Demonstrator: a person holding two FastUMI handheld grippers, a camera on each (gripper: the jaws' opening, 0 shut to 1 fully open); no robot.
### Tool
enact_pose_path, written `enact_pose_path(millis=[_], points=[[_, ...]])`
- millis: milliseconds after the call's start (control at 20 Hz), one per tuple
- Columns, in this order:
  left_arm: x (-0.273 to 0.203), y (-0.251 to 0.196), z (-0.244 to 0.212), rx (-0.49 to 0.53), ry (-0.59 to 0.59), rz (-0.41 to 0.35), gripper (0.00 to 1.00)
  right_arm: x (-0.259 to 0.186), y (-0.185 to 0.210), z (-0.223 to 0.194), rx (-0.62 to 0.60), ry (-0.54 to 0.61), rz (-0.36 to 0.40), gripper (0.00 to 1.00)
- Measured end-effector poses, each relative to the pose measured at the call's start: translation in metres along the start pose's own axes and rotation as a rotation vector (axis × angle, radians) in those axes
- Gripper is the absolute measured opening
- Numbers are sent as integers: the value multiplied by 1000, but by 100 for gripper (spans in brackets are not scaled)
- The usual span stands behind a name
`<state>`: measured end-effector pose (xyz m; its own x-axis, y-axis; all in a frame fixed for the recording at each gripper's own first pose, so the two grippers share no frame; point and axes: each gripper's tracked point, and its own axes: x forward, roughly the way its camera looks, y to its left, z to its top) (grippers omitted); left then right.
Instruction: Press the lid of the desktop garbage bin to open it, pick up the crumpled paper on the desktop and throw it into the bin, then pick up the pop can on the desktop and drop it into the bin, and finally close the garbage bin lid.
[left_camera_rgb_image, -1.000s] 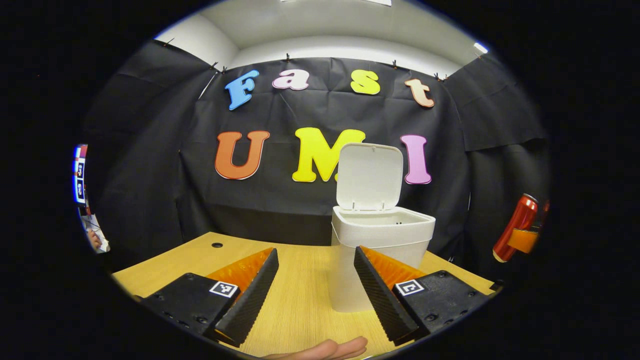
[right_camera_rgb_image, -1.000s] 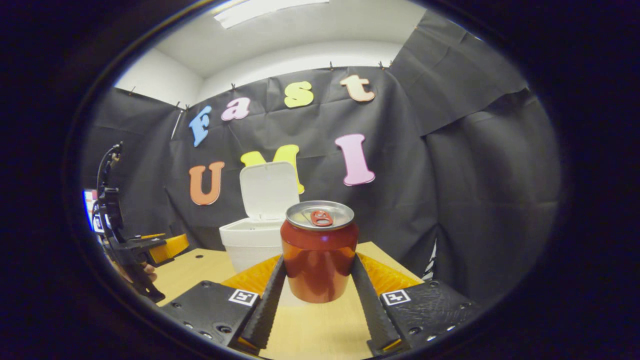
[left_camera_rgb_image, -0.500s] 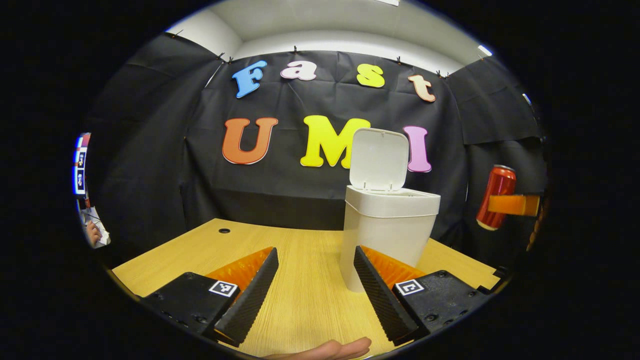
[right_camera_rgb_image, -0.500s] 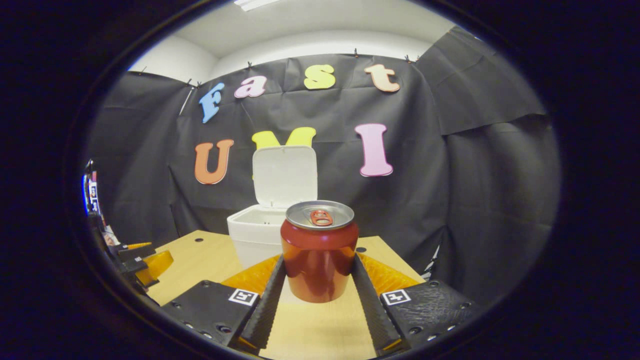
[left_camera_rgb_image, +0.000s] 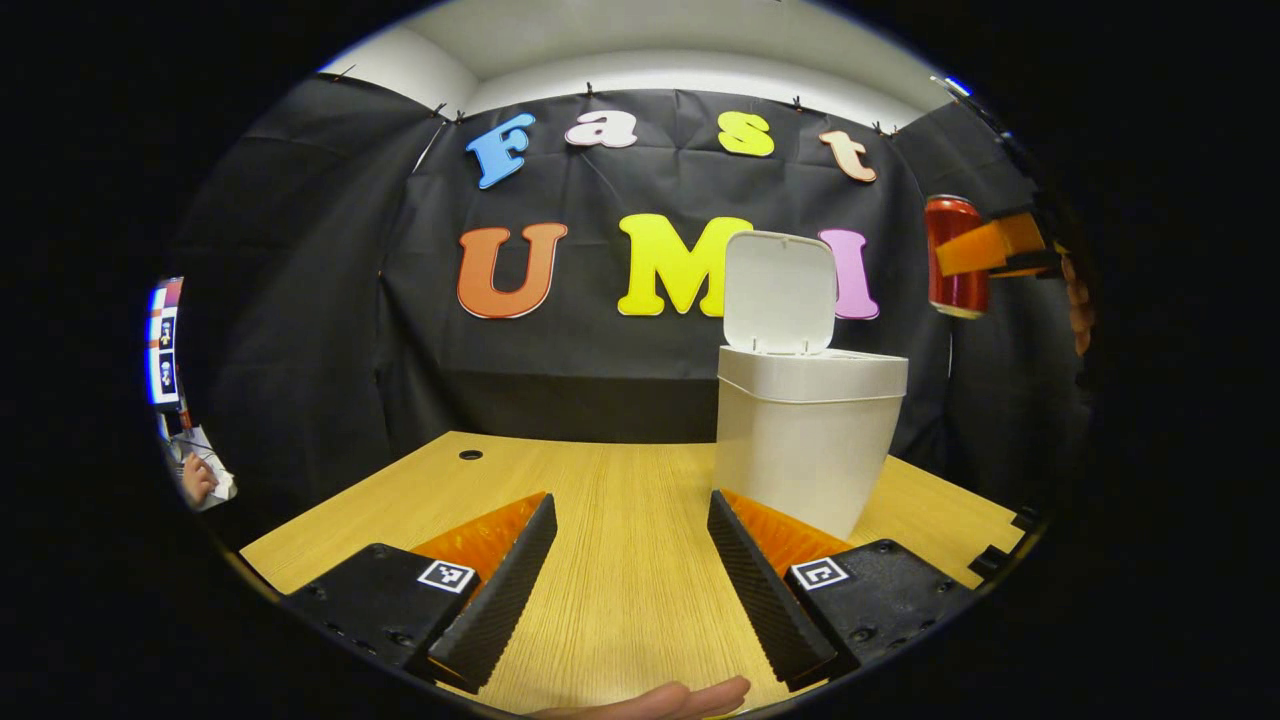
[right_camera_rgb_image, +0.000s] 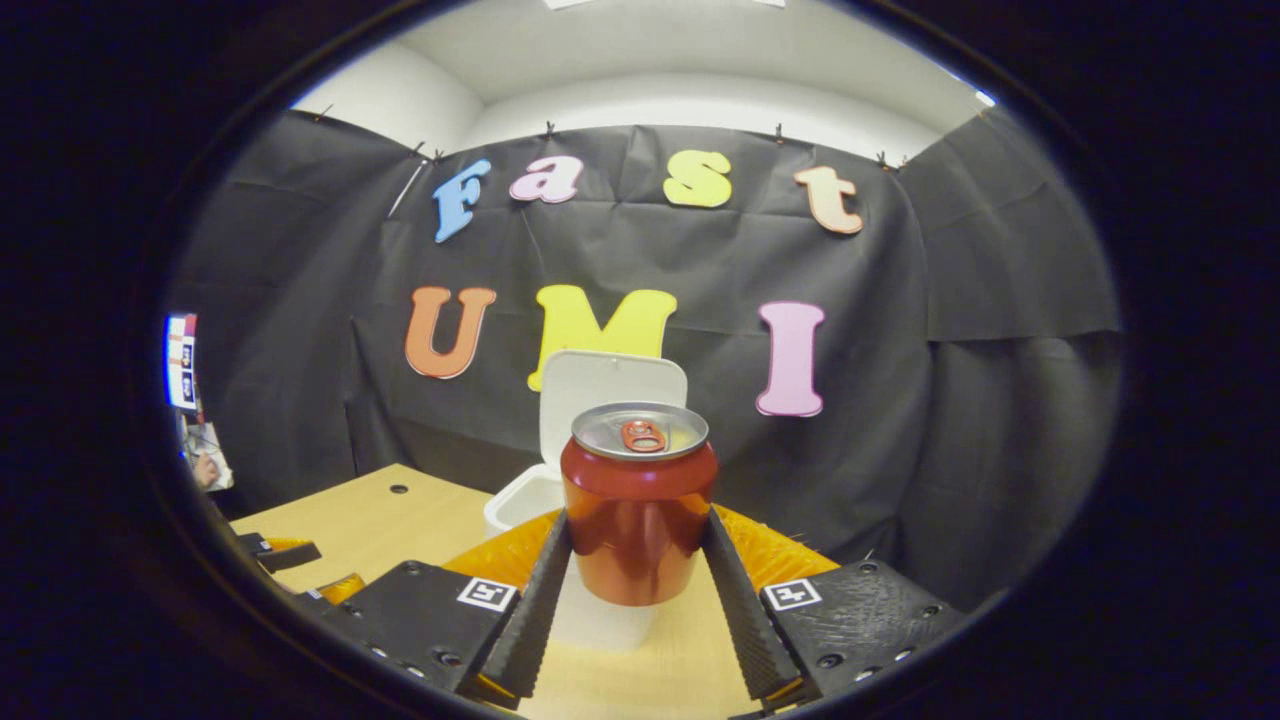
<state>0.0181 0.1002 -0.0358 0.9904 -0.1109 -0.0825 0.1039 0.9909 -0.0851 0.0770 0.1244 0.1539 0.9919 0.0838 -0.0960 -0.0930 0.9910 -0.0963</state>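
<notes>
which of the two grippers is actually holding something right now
The right gripper: both fingers press the upright red pop can. The left gripper is open above the wooden table, gripping nothing.

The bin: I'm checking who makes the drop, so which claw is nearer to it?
Right. The right claw holds the can raised, just before the bin; the left claw sits low, open, farther back.

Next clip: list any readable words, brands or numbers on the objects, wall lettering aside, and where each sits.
On the pop can: no readable print on the visible side.
On the garbage bin: plain, no text.
On the square markers of the left tongs: coded patterns, no words.
On the screen at the edge: too small to read.
</notes>
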Motion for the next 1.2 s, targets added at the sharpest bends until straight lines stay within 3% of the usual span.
enact_pose_path(millis=[450, 600, 800, 950, 1100, 1200], points=[[-1, -7, -3, -5, 2, -30, 99, 75, 35, 14, -25, 85, 5, 74], [-2, 1, -4, -21, 0, -18, 99, 118, 45, 3, 19, 140, 62, 76], [1, -3, -10, -19, 17, -21, 99, 163, 35, -6, 17, 162, 38, 75], [3, -7, -16, -1, 31, -27, 99, 179, 33, -9, 78, 172, 25, 76], [4, -5, -19, 6, 43, -32, 99, 188, 27, -9, 52, 167, -25, 75], [4, 10, -20, 12, 52, 12, 99, 189, 31, -13, 60, 179, -13, 75]])
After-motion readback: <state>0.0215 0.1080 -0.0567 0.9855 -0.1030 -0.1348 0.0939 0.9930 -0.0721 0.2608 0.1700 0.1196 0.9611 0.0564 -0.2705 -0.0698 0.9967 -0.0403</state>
